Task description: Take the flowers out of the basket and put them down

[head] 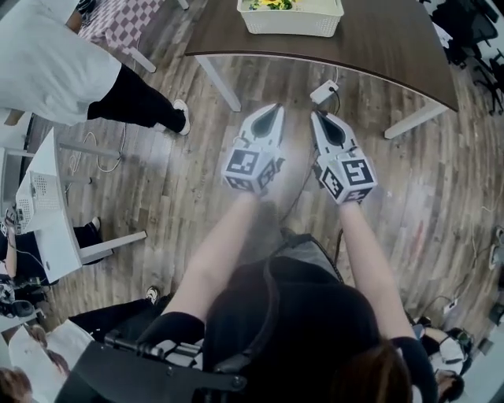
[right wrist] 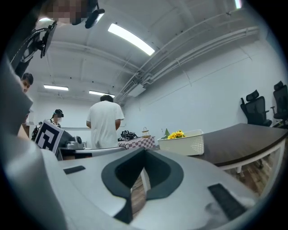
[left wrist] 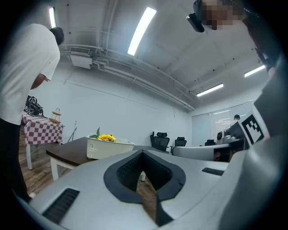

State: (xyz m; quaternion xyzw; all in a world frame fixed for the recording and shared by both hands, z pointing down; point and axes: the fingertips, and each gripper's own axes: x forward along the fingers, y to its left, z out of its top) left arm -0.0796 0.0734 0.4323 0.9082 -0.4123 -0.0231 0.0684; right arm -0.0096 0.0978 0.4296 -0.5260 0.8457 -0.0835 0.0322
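Your left gripper [head: 276, 108] and right gripper [head: 316, 115] hang side by side above the wooden floor [head: 197, 205]. Both point level toward the dark bench [head: 378, 55], and each has its jaws pressed together. The white basket [head: 291, 28] stands on the bench, well apart from both grippers. The yellow flowers [head: 272, 4] and their green leaves lie inside it. A person in a white top [head: 47, 63] stands off to your left, beside a table with a checked cloth [head: 126, 24].
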